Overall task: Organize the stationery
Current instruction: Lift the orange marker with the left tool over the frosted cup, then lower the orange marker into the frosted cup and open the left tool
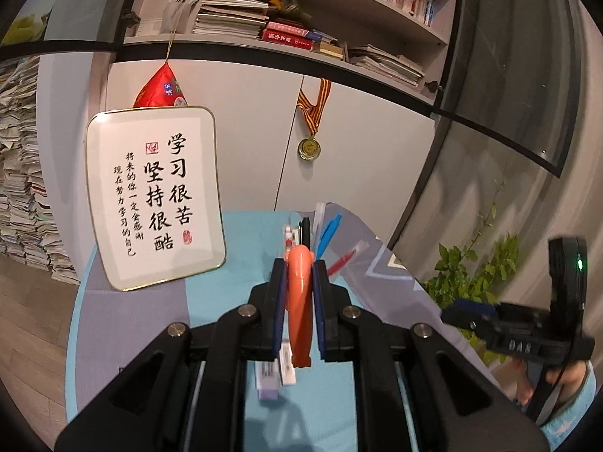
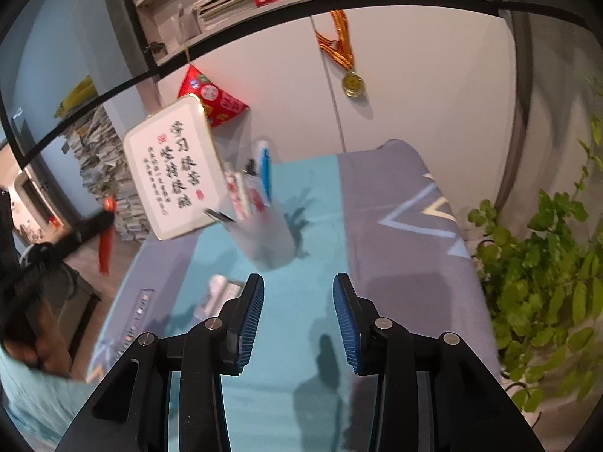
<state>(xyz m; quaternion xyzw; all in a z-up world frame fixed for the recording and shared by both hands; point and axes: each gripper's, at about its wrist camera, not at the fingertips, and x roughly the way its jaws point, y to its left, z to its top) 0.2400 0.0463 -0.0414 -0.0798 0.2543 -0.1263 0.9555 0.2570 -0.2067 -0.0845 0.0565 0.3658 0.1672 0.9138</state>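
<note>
My left gripper [image 1: 298, 267] is shut on an orange carrot-shaped pen [image 1: 299, 301], held above the table. Behind it stands a translucent pen cup [image 2: 264, 233] with blue [image 1: 328, 233], red and black pens; in the right wrist view it is blurred. White and lilac erasers [image 1: 273, 371] lie on the cloth under the left gripper and show in the right wrist view [image 2: 218, 295]. My right gripper [image 2: 298, 312] is open and empty above the turquoise cloth, in front of the cup. The left gripper shows at the left of the right view [image 2: 94, 222] with the orange pen.
A framed calligraphy plaque [image 1: 158, 196] leans on the cabinet at the table's back left. A medal [image 1: 309, 147] hangs on the cabinet door. A green plant [image 2: 546, 282] stands right of the table. Paper stacks [image 1: 22, 188] lie left on the floor. The tablecloth [image 2: 395, 207] is turquoise and purple.
</note>
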